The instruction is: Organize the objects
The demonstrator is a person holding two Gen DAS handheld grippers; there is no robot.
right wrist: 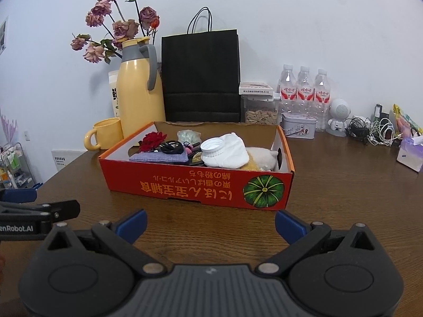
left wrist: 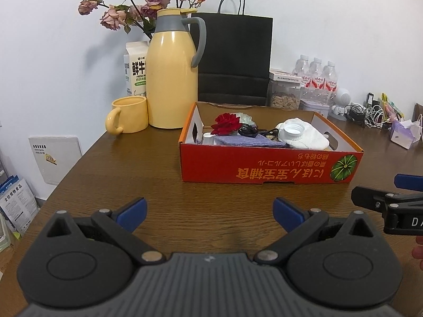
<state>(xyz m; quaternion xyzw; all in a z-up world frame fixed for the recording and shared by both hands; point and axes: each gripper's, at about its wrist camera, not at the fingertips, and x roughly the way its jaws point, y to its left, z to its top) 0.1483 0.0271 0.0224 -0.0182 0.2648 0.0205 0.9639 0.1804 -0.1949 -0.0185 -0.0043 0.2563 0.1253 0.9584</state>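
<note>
1. Cardboard tray, shallow and orange-red with a green pumpkin picture [right wrist: 197,182], lies on the brown wood-grain table [right wrist: 343,185]; its long axis runs left to right across both wrist views, one long printed wall faces the tools, and the printing on that wall reads upside down.
2. Inside the tray, toward its left end, a dark red artificial rose [right wrist: 152,140] lies next to a folded lilac knitted cloth [right wrist: 158,157] set against the near wall, with black looped cords [right wrist: 171,147] just behind the cloth.
3. Toward the tray's right end, a white ribbed plastic cap [right wrist: 212,146] rests on a white folded cloth [right wrist: 232,152], its open mouth tilted up and toward the tray's left; a cream soft item beside it is too hidden to tell.
4. Behind the tray's left corner stand a tall yellow thermos jug with a grey handle [right wrist: 138,92] and a yellow ceramic mug [right wrist: 105,133], the mug's handle pointing left.
5. Directly behind the tray a black paper bag with cord handles [right wrist: 201,76] stands upright.
6. The left tool [left wrist: 210,215] hovers over bare table in front of the tray, blue-tipped fingers spread wide, nothing between them.
7. The right tool [right wrist: 210,225] sits in front of the tray's near wall, likewise spread wide and empty.
</note>
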